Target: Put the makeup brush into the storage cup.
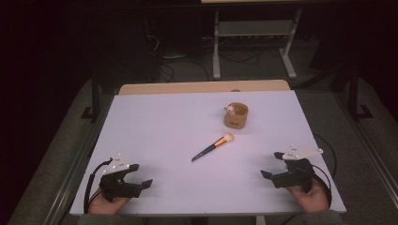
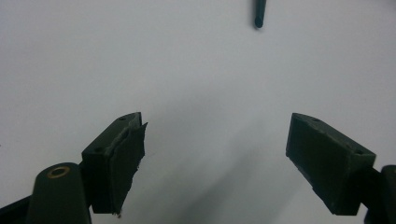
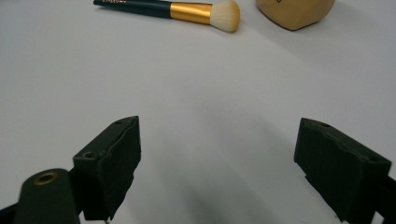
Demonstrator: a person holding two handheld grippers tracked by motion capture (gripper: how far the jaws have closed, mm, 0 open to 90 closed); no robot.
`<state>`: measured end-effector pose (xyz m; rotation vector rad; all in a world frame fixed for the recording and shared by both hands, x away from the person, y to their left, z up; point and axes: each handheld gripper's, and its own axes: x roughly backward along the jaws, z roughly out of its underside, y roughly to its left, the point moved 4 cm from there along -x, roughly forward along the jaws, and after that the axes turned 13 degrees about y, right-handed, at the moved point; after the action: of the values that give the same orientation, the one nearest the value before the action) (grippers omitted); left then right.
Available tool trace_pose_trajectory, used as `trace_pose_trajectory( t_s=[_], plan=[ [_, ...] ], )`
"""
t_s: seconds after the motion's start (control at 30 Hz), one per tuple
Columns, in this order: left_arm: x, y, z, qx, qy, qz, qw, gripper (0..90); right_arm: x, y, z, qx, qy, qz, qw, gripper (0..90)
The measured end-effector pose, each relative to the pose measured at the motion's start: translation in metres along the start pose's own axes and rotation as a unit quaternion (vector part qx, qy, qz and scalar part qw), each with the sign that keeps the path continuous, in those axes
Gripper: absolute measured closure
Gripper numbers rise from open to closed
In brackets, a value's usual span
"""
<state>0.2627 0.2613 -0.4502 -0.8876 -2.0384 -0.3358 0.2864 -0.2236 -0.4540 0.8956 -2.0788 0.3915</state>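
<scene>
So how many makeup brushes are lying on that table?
1: the makeup brush lies mid-table, bristles pointing toward the wooden cup. The cup's inside is partly hidden.

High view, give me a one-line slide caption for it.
Both open grippers, left and right, rest at the near table edge; a makeup brush lies before a tan holder.

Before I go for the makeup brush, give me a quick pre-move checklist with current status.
1. Left tool open, nothing between its jaws: ok.
2. Right tool open, nothing between its jaws: ok.
3. Makeup brush lying flat on the white table, apart from both tools: ok.
4. Wooden cup upright, clear of the brush head: ok.
5. What sits inside the cup: cannot tell.
</scene>
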Motion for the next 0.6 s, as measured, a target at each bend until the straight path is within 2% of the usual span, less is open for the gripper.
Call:
trace_pose_trajectory(
  t_s=[0.57, 0.6],
  plan=[
    [-0.0012, -0.0012, -0.0008, 0.001, 0.000, 0.004, 1.0000, 21.7, -0.0010, 0.0010, -0.0032, 0.002, 0.000, -0.002, 1.0000, 14.0],
    [-0.0009, -0.0017, -0.0017, -0.006, 0.003, 0.003, 1.0000, 22.3, -0.0010, 0.0011, -0.0037, 0.004, -0.001, -0.003, 1.0000, 13.9]
  ],
)
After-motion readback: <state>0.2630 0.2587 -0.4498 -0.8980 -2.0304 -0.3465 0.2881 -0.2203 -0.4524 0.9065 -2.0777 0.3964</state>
